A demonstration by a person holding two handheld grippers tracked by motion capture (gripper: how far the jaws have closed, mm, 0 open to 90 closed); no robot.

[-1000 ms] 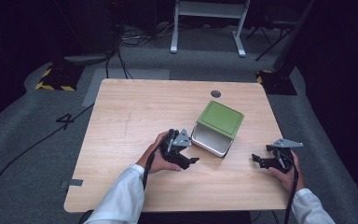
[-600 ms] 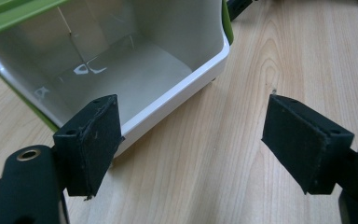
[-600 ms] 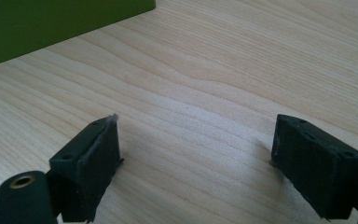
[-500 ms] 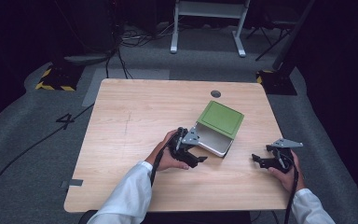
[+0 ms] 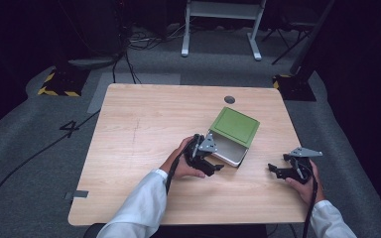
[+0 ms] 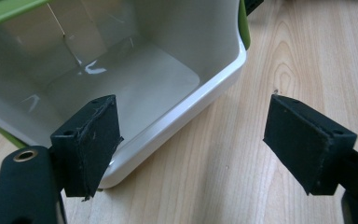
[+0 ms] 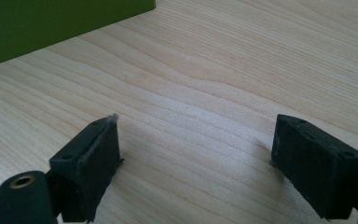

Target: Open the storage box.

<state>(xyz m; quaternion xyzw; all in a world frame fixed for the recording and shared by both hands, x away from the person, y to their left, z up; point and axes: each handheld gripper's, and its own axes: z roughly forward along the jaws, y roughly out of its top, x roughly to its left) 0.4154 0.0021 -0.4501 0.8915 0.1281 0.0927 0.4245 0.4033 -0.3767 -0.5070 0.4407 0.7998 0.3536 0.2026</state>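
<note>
Left gripper (image 5: 217, 163) held at near corner of box (image 6: 135, 84), jaws spread wide, one pad (image 6: 91, 144) seen over white rim, perhaps inside it; nothing pinched. Box lies right of centre on table (image 5: 144, 124), green lid (image 5: 235, 126) propped over far side. Right gripper (image 5: 278, 171) held low near right edge, jaws spread, empty, well apart from box.

L gripper (image 5: 217, 166) jaws wide apart, forearm angled in; R gripper (image 5: 274, 171) also gaping, hand resting low.
</note>
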